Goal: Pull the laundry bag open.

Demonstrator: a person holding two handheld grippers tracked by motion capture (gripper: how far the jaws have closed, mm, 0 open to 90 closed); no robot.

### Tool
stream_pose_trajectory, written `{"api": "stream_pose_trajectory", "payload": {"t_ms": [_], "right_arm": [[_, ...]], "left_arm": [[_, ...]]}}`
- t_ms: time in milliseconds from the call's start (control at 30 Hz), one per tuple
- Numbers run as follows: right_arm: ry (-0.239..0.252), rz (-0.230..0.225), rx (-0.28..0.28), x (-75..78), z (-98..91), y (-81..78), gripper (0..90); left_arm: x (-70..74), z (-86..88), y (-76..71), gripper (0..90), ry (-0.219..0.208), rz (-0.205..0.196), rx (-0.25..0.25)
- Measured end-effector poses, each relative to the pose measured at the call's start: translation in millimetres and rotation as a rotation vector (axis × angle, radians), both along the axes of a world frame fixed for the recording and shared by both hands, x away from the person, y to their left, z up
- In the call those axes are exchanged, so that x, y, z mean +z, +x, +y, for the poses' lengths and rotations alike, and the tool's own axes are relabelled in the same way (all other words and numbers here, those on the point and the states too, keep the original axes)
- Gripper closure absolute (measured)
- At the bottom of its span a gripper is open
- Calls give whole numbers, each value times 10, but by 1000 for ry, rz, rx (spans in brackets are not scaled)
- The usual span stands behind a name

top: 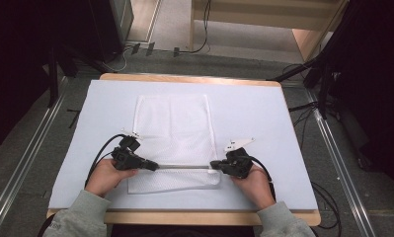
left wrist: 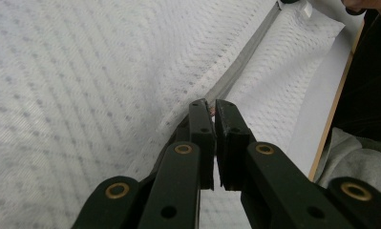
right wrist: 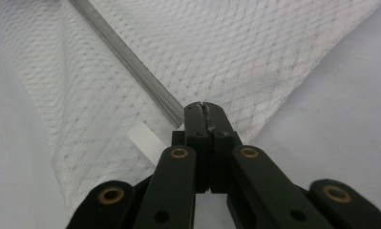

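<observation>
The white mesh bag lies flat on the table, and its grey zipper runs between the two grippers. The left gripper pinches the zipper's pull at its tips. The right gripper is clamped tight on the zipper's other end.

Left gripper jaws pinched shut, pointing right; right gripper clamped shut, pointing left.

Pale blue mat on wooden table, grey floor, cables
</observation>
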State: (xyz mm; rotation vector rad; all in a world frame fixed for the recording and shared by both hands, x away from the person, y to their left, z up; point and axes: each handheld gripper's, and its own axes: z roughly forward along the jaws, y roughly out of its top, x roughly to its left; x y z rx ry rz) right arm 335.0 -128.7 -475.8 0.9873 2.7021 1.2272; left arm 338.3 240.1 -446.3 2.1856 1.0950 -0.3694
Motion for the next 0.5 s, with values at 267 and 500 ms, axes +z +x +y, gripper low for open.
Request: {"api": "stream_pose_trajectory", "payload": {"t_ms": [267, 500], "right_arm": [[-1, 1, 24, 2, -5, 20, 900], [-8, 6, 49, 9, -6, 50, 900]], "left_arm": [[14, 157, -50, 880, 1, -3, 42], [30, 245, -96, 880, 5, -6, 65]]}}
